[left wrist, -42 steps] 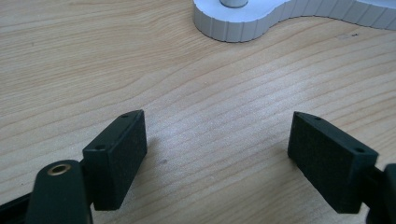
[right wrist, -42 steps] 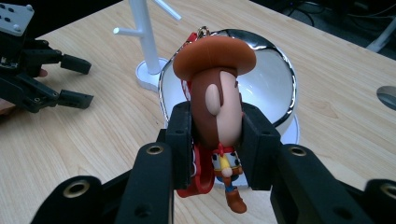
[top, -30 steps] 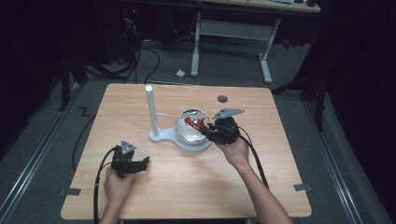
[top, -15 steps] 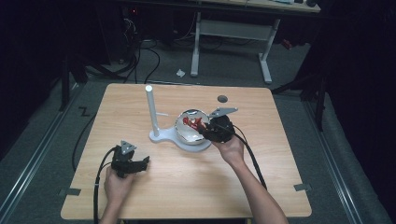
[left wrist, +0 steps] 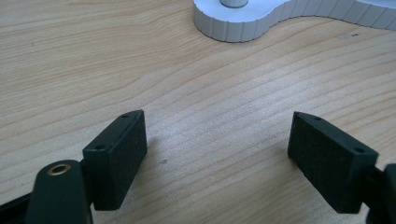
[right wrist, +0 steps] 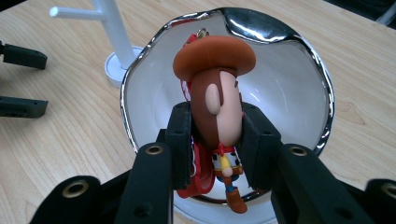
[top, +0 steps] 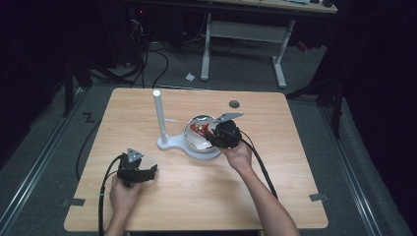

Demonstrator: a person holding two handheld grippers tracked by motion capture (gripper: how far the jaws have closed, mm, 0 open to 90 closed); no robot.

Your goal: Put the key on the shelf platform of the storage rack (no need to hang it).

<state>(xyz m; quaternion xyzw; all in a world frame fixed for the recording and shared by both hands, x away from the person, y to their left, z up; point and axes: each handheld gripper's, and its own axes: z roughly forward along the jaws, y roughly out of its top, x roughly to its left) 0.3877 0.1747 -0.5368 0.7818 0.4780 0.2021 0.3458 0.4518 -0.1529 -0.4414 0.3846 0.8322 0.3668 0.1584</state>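
No writing or brand mark can be read on anything in these views. The right gripper (right wrist: 217, 140) pinches a cowboy figurine (right wrist: 217, 107) by the head, one black jaw pressed against each side of the face, so the brown hat rises above the jaws and the small body hangs below them. The figurine is held over the shiny metal bowl (right wrist: 299, 60), whose polished rim curves around it; in the high view the right gripper (top: 216, 135) sits at the near right edge of that bowl (top: 194, 135), with the right hand (top: 238, 155) behind it and the forearm running back toward the near right of the wooden table (top: 295, 147). The bowl rests on a white stand base (top: 196, 150) from which a white post (top: 158, 115) rises upright on the left, a short peg jutting from it. The left gripper (top: 152, 169) rests low on the table at the near left, well apart from the stand, held by the left hand (top: 123, 194); its jaws are spread wide with bare wood between them in the left gripper view, and the base's ribbed edge (left wrist: 280, 18) lies beyond. A small dark round disc (top: 234, 104) lies on the table's far side.
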